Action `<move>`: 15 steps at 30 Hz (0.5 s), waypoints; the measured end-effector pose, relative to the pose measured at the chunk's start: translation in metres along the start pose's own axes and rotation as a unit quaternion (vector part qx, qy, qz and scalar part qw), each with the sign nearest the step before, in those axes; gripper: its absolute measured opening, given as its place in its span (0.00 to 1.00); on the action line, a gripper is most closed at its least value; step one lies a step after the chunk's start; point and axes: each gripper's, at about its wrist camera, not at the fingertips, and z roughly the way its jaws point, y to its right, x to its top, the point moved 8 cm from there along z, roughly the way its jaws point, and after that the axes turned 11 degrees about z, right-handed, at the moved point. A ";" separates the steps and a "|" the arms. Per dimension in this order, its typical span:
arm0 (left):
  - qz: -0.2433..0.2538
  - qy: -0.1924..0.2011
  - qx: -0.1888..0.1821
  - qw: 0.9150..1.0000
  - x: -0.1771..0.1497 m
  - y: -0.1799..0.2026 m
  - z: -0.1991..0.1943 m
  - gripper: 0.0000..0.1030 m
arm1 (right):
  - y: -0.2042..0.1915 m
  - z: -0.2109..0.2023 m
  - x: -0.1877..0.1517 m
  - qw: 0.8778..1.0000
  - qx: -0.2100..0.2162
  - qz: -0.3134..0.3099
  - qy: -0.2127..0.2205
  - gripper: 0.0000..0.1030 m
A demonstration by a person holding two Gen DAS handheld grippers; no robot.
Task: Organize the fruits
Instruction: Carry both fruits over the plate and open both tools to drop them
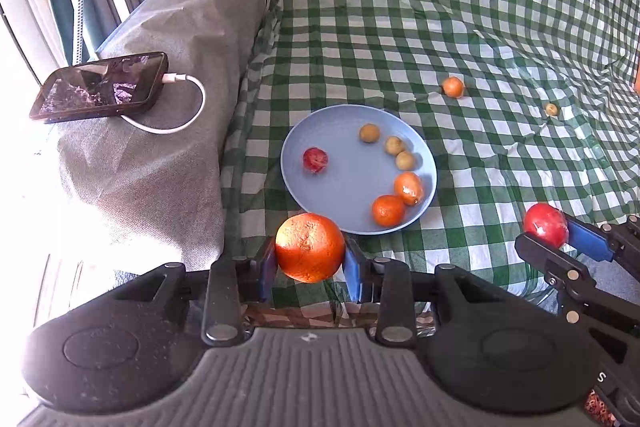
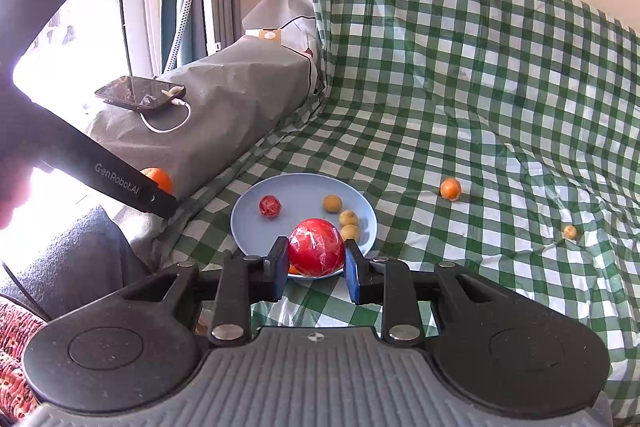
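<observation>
My left gripper (image 1: 310,261) is shut on a large orange (image 1: 310,247), held just in front of the blue plate (image 1: 344,203). The plate holds a small red fruit (image 1: 315,160), three small yellow-brown fruits (image 1: 394,145) and two small oranges (image 1: 389,210). My right gripper (image 2: 316,263) is shut on a red wrapped apple (image 2: 317,247) above the plate's near rim (image 2: 248,243); it also shows in the left wrist view (image 1: 545,231). A small orange (image 1: 453,87) and a tiny yellow fruit (image 1: 552,109) lie on the checkered cloth beyond the plate.
A green checkered cloth (image 1: 460,7) covers the sofa seat and back. A grey covered armrest (image 1: 168,155) at the left carries a phone (image 1: 100,87) on a white charging cable (image 1: 188,107). A window and curtains are further left.
</observation>
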 end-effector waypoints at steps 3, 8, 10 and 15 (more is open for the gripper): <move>0.001 -0.002 0.002 1.000 0.002 0.000 0.002 0.37 | 0.000 0.002 -0.001 1.000 0.000 0.000 -0.004 0.29; 0.005 -0.008 0.000 1.000 0.007 0.003 0.011 0.37 | 0.002 0.008 -0.002 1.000 0.001 0.001 -0.011 0.29; 0.008 -0.010 0.001 1.000 0.009 0.004 0.015 0.37 | 0.004 0.011 -0.003 1.000 0.001 0.003 -0.016 0.29; 0.012 -0.021 -0.002 1.000 0.018 0.006 0.031 0.37 | 0.010 0.023 -0.004 1.000 -0.003 0.010 -0.029 0.29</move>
